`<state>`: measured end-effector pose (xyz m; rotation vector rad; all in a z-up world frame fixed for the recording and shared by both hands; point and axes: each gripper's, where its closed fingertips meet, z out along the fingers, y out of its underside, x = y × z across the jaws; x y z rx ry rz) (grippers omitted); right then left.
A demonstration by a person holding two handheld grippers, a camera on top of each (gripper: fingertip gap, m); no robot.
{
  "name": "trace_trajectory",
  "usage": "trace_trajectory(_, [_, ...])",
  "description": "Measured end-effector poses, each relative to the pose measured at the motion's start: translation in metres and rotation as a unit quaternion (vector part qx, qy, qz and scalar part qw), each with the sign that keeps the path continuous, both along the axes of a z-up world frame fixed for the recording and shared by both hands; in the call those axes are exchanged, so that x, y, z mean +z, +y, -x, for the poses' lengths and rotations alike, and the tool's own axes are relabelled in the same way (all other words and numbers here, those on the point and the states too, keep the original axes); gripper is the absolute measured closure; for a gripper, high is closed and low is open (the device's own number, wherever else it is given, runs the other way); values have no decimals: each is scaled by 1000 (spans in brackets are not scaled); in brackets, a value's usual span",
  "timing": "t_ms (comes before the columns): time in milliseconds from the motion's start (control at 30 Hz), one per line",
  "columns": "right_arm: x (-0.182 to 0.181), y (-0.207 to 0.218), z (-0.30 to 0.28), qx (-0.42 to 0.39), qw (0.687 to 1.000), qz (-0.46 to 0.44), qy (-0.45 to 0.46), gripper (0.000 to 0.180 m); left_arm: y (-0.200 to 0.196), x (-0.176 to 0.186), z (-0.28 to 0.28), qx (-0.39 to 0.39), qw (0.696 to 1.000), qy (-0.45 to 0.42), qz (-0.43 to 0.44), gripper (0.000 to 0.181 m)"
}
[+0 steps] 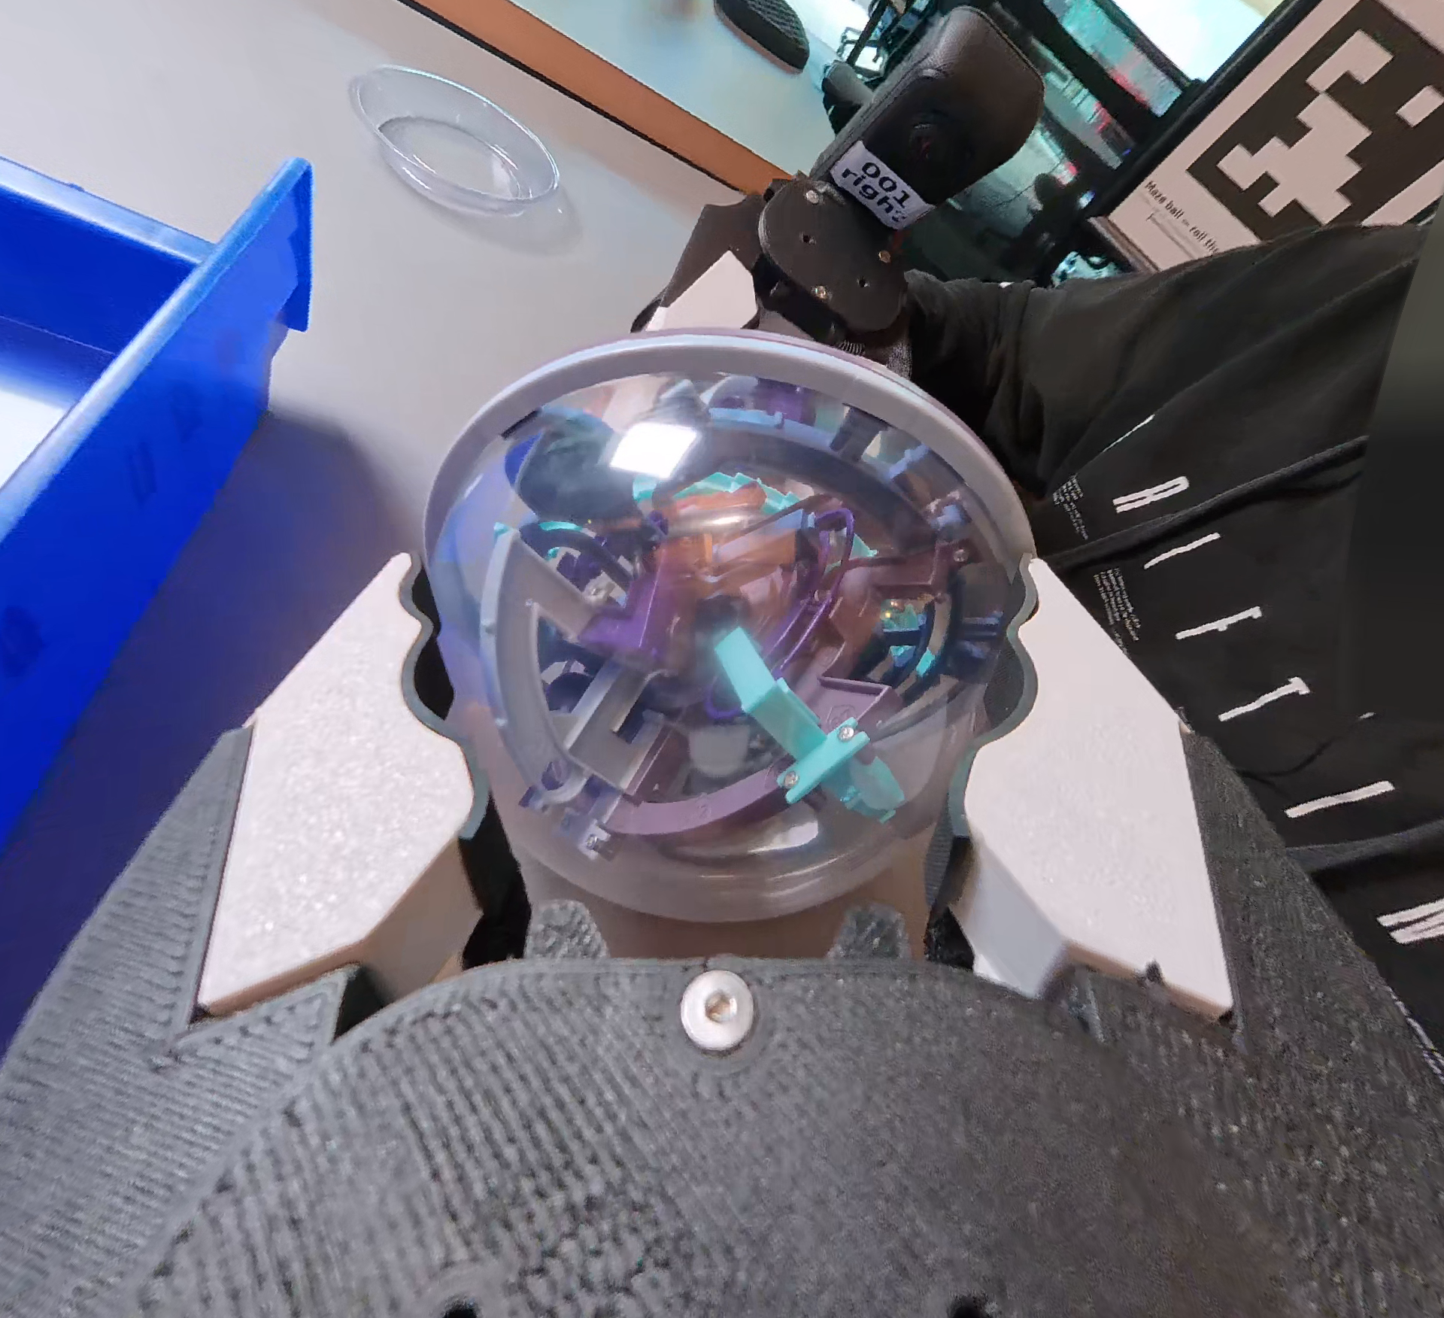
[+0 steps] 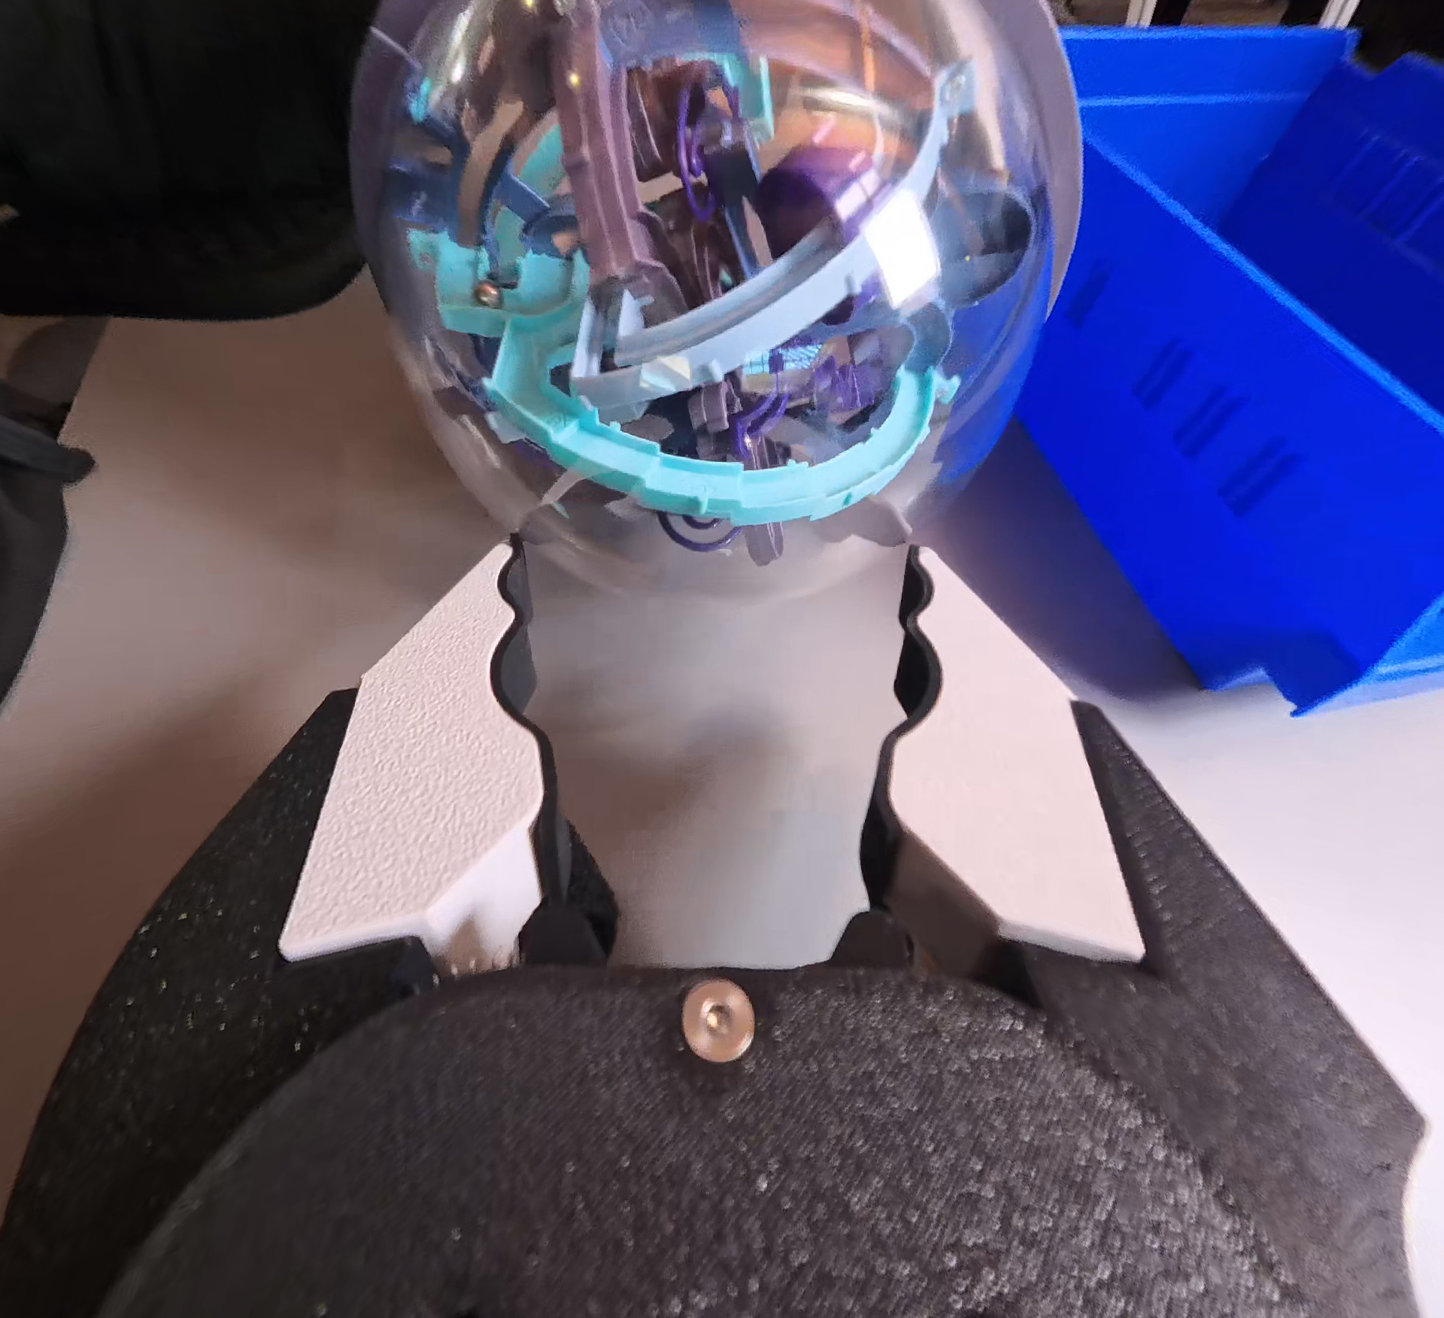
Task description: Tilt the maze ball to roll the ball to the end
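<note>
Our left tongs (image 1: 723,624) squeeze the maze ball (image 1: 723,624) from both sides, deep between the fingers (image 1: 344,749). Our right tongs (image 2: 711,561) stand apart, with only their tips touching the ball's far side. We see a small silver ball (image 2: 491,293) on a teal track. Beside us sits a blue bin (image 1: 148,374), and past the ball, a clear dish (image 1: 453,139).

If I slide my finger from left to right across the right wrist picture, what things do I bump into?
Black cloth → maze ball, with the small metal ball on a teal track inside it → blue bins.
</note>
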<state>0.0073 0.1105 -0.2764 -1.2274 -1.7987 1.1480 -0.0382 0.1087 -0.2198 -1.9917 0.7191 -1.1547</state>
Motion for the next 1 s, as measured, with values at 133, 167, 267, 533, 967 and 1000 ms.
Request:
trace_trajectory(133, [4,1,3,-12,1000,5,14,83,7,-1,4,-5,999,-31,36,40])
trace_trajectory(167, [4,2,4,-14,1000,9,16,84,8,-2,5,-6,998,-40,46,40])
trace_trajectory(267, [7,0,3,-14,999,31,20,87,9,-3,9,-17,994,-79,79,40])
trace_trajectory(533, [10,-4,-1,-5,999,39,27,100,6,-7,15,-45,977,-169,121,41])
trace_trajectory(967, [30,-13,3,14,992,-78,98,73,-6,-14,14,-94,957,-216,172,42])
trace_trajectory(1000, [31,-15,6,19,990,-95,101,68,-5,-13,12,-94,957,-218,168,43])
